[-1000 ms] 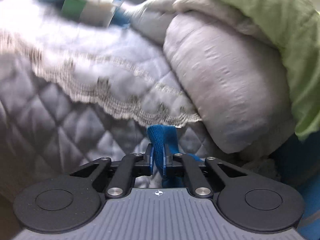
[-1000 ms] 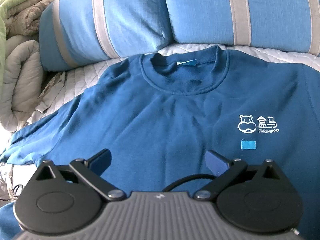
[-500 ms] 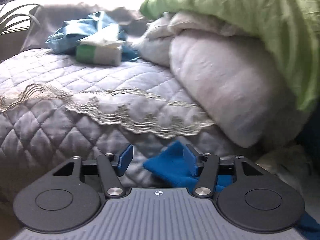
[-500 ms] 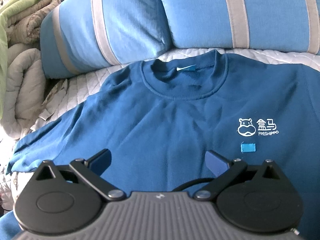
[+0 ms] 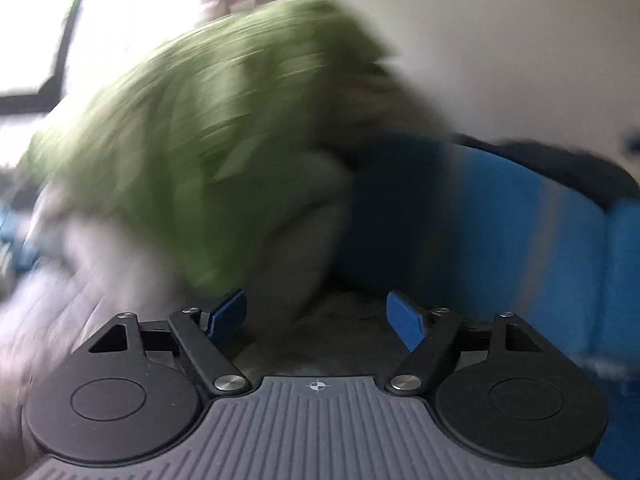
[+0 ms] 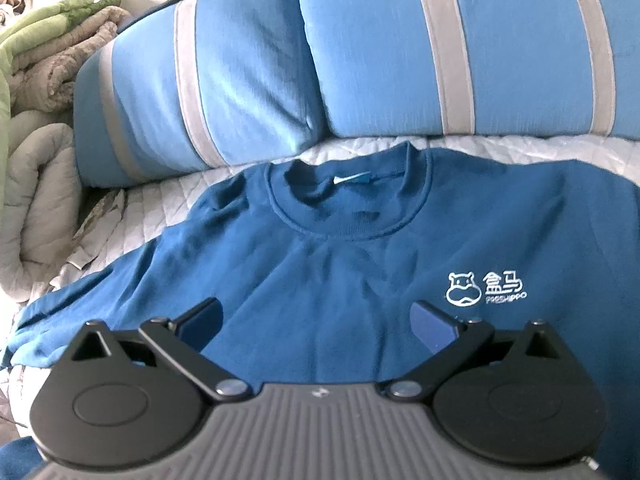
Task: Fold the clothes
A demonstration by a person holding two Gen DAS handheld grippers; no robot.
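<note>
The blue sweatshirt [image 6: 320, 276] is spread flat on the quilted bedcover [image 6: 160, 208], collar toward the striped pillows [image 6: 208, 80]. Just above its chest, the right gripper [image 6: 316, 320] is held spread and empty. The left gripper [image 5: 316, 316] is seen opening, nothing between its jaws, facing what appears to be a blurred green blanket [image 5: 200, 140].

The blue sweatshirt [image 6: 340, 272] lies flat, front up, straight ahead of the right gripper [image 6: 316, 318], collar away toward the far edge, white hippo logo off to the right, one sleeve trailing out left.
</note>
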